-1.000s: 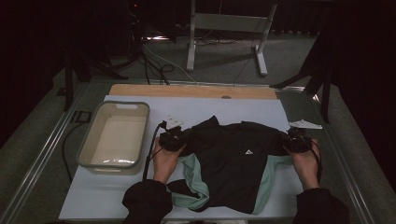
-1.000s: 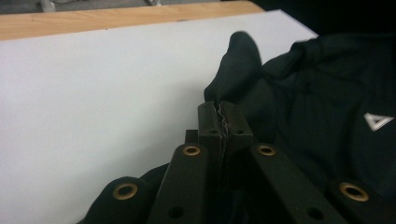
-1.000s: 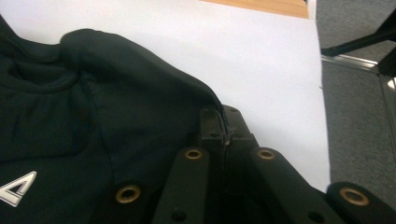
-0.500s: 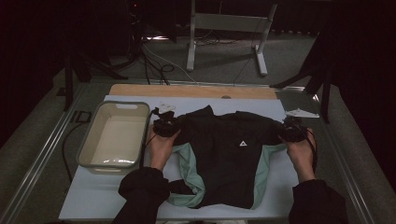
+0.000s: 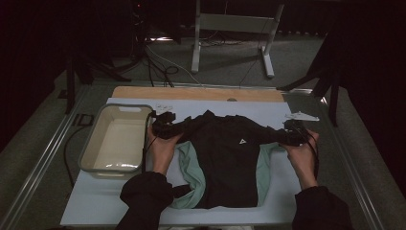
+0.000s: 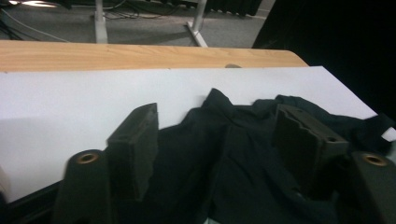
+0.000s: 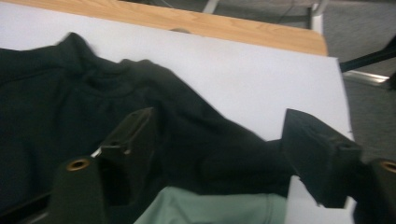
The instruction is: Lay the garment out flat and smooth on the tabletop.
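Left gripper and right gripper, jaws wide, each straddle a shoulder of the black shirt; its hem below lies partly behind the person's sleeves.

The high view looks forward and down on the whole table from above its near edge. Each claw view sits low and close over the shirt, facing the table's far wooden edge; both share the shirt's collar.
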Demonstrator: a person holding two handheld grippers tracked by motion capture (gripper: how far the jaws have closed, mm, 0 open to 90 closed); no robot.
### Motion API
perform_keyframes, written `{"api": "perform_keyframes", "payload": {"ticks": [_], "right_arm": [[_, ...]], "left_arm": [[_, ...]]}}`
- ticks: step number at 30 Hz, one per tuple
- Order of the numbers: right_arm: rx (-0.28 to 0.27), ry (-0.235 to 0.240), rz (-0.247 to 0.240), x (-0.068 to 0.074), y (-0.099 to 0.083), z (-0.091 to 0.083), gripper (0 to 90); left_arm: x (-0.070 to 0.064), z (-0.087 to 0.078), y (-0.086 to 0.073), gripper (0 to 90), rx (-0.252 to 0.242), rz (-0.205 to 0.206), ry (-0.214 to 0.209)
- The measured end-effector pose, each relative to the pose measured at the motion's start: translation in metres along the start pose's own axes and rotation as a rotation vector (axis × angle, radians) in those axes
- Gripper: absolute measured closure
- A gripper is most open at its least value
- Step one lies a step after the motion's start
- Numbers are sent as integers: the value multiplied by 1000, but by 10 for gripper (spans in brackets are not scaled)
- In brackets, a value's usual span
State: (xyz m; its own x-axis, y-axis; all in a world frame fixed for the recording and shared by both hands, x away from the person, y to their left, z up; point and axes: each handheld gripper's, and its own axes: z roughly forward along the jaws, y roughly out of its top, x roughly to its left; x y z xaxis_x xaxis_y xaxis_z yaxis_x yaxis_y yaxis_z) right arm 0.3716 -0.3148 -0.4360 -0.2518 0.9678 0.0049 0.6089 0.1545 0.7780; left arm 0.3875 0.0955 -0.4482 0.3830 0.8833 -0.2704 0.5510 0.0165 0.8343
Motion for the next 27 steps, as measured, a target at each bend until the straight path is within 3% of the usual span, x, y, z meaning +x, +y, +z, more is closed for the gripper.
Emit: {"api": "perform_keyframes", "payload": {"ticks": [9,14,27], "right_arm": [[-16,60,18,3,-11,-13,184],[0,87,23,5,-20,-18,164],[-27,141,35,6,-38,-41,153]], "left_arm": [[-10,-9,-9,187,-3,37,-51],[-16,-16,-15,173,-12,40,-98],[-26,-34,-31,163,-24,75,-151]]}}
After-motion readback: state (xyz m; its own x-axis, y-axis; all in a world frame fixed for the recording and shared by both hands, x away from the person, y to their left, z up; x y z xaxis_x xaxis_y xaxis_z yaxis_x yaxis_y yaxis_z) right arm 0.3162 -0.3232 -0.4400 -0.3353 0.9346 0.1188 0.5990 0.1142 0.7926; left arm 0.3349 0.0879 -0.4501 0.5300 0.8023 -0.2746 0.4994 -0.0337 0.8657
